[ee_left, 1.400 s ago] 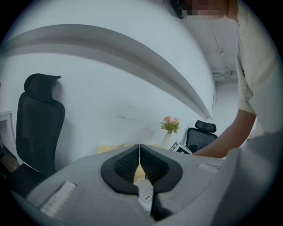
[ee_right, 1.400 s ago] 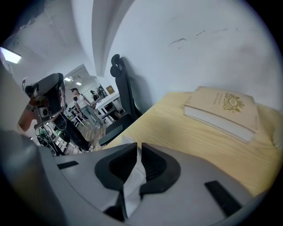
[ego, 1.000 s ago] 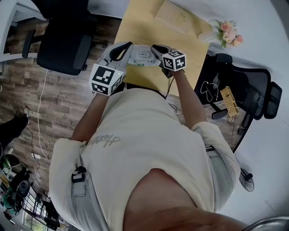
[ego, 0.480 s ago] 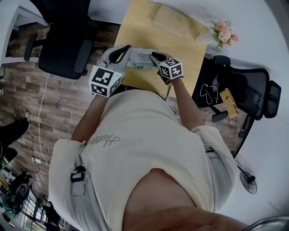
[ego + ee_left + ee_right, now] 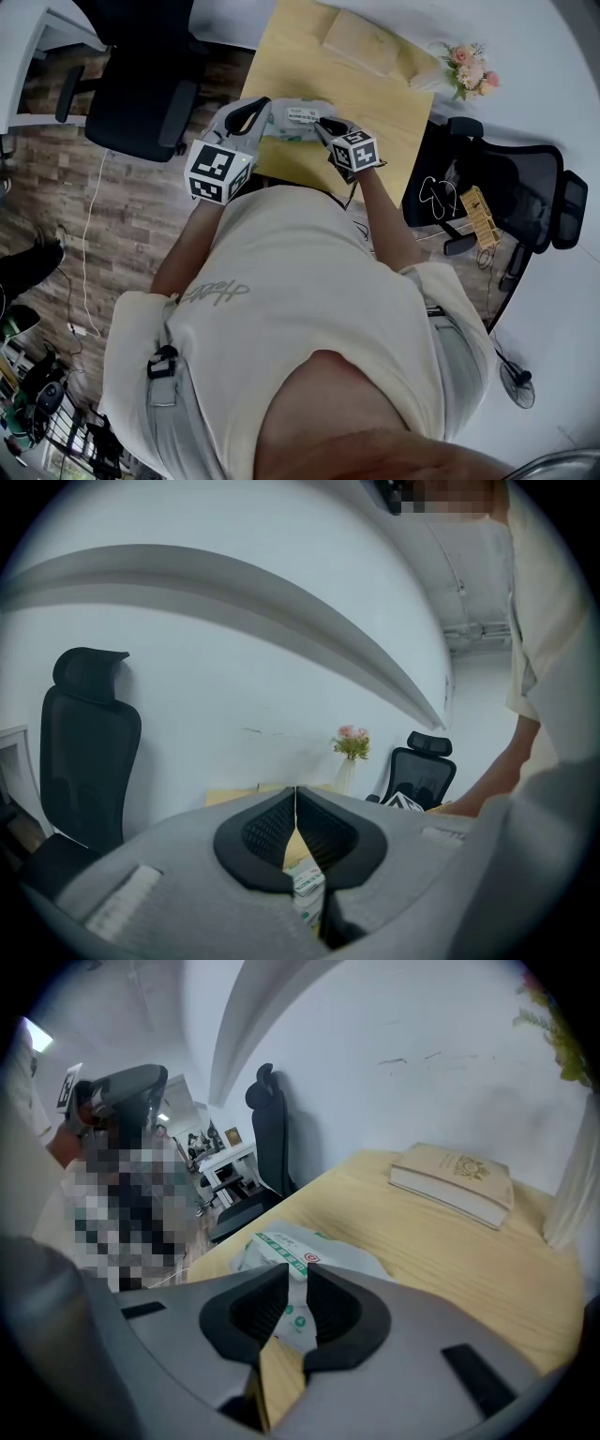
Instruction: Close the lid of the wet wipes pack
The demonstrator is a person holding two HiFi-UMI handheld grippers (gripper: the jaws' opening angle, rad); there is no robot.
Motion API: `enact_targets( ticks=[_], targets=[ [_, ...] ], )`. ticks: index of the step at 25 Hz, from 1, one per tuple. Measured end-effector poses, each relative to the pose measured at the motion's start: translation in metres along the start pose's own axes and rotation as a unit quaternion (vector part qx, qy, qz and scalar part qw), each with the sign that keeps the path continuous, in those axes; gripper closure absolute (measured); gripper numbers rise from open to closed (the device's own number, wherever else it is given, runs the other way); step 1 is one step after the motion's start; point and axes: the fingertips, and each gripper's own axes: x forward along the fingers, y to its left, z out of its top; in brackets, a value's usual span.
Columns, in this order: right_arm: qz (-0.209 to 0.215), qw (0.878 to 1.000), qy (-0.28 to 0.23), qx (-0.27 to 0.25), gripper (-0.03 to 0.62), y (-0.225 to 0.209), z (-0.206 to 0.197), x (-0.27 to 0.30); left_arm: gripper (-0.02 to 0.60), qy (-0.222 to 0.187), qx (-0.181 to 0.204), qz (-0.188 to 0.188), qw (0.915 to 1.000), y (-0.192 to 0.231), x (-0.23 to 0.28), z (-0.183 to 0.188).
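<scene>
Head view puts the wet wipes pack (image 5: pixel 302 116) at the table's (image 5: pixel 375 103) near edge, long axis left-right. Left gripper (image 5: pixel 296 808), jaws pressed together, sits at its left end. Right gripper (image 5: pixel 298 1288), jaws narrowly apart, hovers over its middle, so I'd press with that one.

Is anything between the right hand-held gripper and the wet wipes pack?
Nothing visible. The right hand-held gripper points straight at the wet wipes pack, which lies just beyond its tips on the table. The book lies farther back, well clear.
</scene>
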Motion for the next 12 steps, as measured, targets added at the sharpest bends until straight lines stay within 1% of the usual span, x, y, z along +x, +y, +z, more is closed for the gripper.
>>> enact_targets(
  ticks=[3,8,12],
  targets=[
    [0.001,1.000,0.010,0.003,0.549,0.002,-0.006,0.004,0.566,0.000,0.001,0.002,1.0000,0.002,-0.001,0.001],
    [0.005,0.999,0.007,0.040,0.549,-0.003,-0.014,0.007,0.565,0.001,-0.001,0.004,1.0000,0.002,0.001,0.000],
    [0.003,0.999,0.016,0.040,0.549,-0.005,-0.014,0.010,0.565,0.005,-0.005,0.005,1.0000,0.004,0.003,-0.003]
  ],
)
